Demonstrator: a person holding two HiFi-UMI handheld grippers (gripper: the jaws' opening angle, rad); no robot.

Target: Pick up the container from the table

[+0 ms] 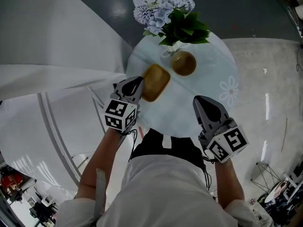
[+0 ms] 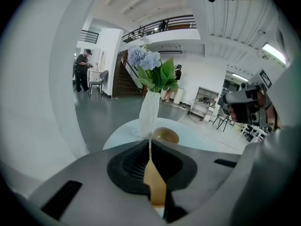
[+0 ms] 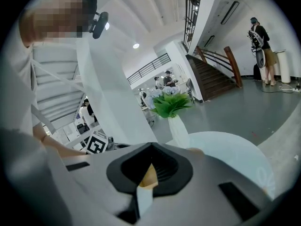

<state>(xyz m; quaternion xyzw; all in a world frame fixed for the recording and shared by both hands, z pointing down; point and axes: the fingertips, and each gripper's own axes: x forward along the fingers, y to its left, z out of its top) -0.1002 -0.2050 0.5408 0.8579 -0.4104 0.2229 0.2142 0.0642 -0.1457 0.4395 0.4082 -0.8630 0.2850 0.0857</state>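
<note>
Two grippers held out over the near side of a round, pale counter [image 1: 208,65], one ahead of each forearm [image 1: 102,160] in the head view. Left gripper [image 1: 138,82] pointing away from the person, its tip just beside the near left edge of the container [image 1: 156,82]; touching or not, cannot tell from above. Fingers [image 2: 127,163] closed together to a thin slit, gripping nothing; brown of the container showing through the slit lower down. Right gripper [image 1: 200,101] well to the right of the container, over a bare stretch of the counter, apart from everything on it. Fingers [image 3: 170,169] likewise drawn together and empty, with only a sliver of brown and white visible through the gap between them.

Container: a brown, shallow, rounded-rectangular dish, lying flat on the counter, turned diagonally, toward the near left of the top. Just beyond it and to the right, a round brown bowl [image 1: 183,63], near but apart. Behind the bowl, a white vase [image 1: 172,47] of pale blue hydrangea flowers [image 1: 158,6] and dark green leaves [image 1: 187,30], upright at the far edge. Printed daisy [image 1: 229,90] on the right part of the counter. Grey floor [image 1: 104,8] around, a broad white curved wall [image 1: 47,41] at left. Farther off, in the left gripper view, a staircase [image 2: 123,79] and a standing person [image 2: 83,70].
</note>
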